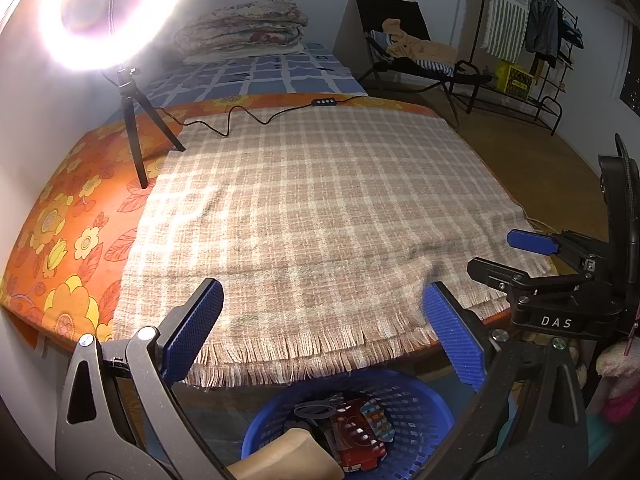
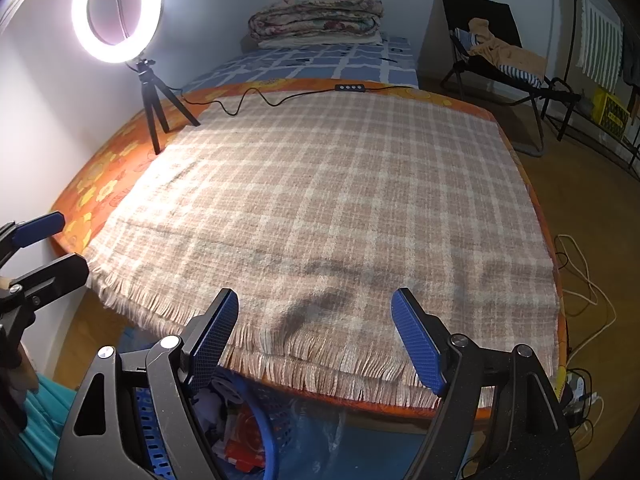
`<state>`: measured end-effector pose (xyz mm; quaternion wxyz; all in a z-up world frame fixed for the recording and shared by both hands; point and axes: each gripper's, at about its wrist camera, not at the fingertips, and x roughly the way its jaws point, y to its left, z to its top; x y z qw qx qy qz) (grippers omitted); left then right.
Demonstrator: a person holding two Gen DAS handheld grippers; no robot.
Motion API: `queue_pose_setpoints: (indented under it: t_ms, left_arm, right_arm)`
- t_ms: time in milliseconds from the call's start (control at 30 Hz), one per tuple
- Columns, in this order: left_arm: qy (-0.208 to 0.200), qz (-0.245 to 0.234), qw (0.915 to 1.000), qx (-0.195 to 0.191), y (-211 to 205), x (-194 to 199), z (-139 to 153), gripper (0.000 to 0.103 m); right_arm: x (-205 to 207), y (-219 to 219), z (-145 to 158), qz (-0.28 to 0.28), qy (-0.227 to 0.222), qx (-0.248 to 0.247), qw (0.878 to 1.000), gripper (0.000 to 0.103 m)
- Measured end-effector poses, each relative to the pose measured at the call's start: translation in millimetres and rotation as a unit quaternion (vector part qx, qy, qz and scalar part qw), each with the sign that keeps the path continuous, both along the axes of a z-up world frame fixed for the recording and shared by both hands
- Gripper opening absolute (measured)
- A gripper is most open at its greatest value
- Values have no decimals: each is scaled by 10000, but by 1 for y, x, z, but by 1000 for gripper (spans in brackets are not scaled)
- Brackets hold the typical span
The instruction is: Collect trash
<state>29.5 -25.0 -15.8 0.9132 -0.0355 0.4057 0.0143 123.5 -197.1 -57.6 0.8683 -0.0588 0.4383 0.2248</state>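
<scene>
1. Blue basket point(image 1: 420, 400): perforated plastic, on the floor below the near edge of the table. Lower part cut off by the frame in the left wrist view; in the right wrist view point(image 2: 264, 432) only a section of rim and wall shows behind the gripper body.

2. Trash point(image 1: 352, 436): inside the basket. A red printed wrapper, a small multicoloured packet lying on a slant toward the upper left, and a dark ring-shaped item. A beige object at the bottom edge is cut off and cannot be identified. No single long axis can be read from the heap.

3. Plaid cloth point(image 2: 320, 208): fringed, covers the bench, bare of trash. An orange floral cover point(image 1: 60, 240) shows beneath it on the left.

4. Left gripper point(image 1: 320, 304): blue fingers point(image 1: 192, 328) spread wide, nothing between them, above the basket and the cloth fringe.

5. Right gripper point(image 2: 316, 312): fingers point(image 2: 416, 344) spread wide, released, above the near cloth edge.

6. Ring light point(image 2: 116, 12): lit, on a tripod at the far left; glare hides its centre in the left wrist view.
</scene>
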Motion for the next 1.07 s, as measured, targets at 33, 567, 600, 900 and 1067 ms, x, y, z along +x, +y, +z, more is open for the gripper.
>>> queue_pose_setpoints:
  t_ms: [33, 567, 600, 900, 1067]
  left_arm:
    - [0, 1, 10000, 15, 0, 0, 0, 102]
    - [-4, 9, 10000, 52, -1, -1, 0, 102]
    - [-8, 14, 10000, 63, 0, -1, 0, 102]
    - [-139, -12, 9998, 124, 6, -4, 3, 102]
    - [-150, -47, 9996, 242, 0, -2, 2, 102]
  right_arm:
    - [0, 0, 0, -2, -2, -4, 10000, 79]
    - [-1, 0, 0, 6, 9, -18, 10000, 79]
    - [-1, 0, 0, 5, 7, -19, 10000, 79]
    - [-3, -2, -3, 13, 24, -38, 10000, 79]
    - [-3, -3, -4, 9, 26, -53, 10000, 79]
